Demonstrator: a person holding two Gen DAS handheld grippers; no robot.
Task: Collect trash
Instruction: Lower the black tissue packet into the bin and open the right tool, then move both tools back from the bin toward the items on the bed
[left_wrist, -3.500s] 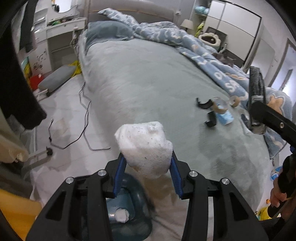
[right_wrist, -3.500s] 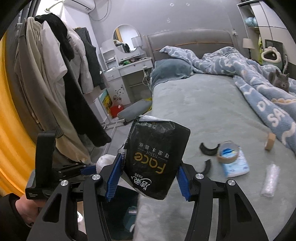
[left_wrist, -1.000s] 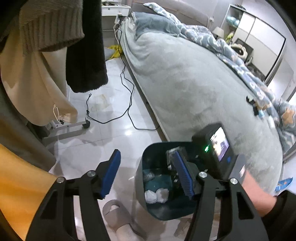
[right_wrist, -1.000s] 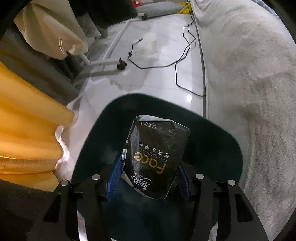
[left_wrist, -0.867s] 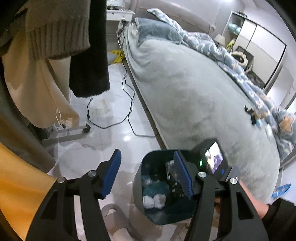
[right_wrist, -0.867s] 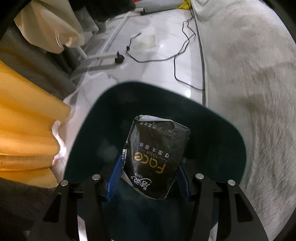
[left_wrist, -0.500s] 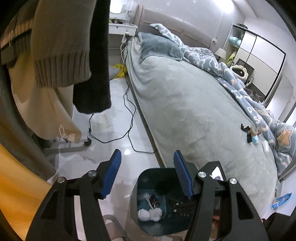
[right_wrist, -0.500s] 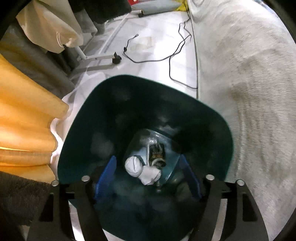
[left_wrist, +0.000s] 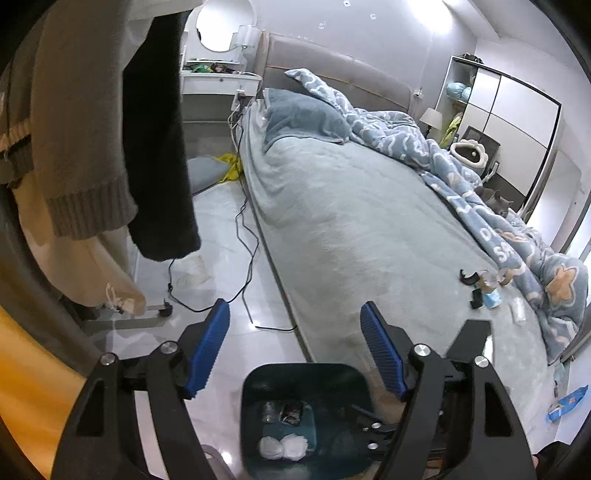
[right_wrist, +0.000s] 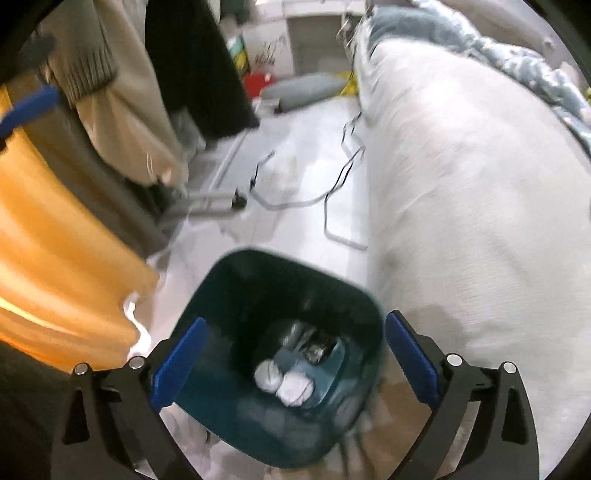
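Opening claws (left_wrist: 295, 350) (right_wrist: 291, 363) (nothing between) above teal bin (right_wrist: 225, 284)

Floor (left_wrist: 221, 258) carried teal bin (left_wrist: 258, 376), directly below hand-held gripper (left_wrist: 295, 354); black cable (left_wrist: 247, 236) ahead. Bed (left_wrist: 351, 221) to right bore blue quilt (left_wrist: 498, 221), pillow (left_wrist: 303, 118), small clutter (left_wrist: 484, 291).

Grey bed (left_wrist: 343, 206), tiled floor (left_wrist: 221, 266), white wardrobe (left_wrist: 517, 122)
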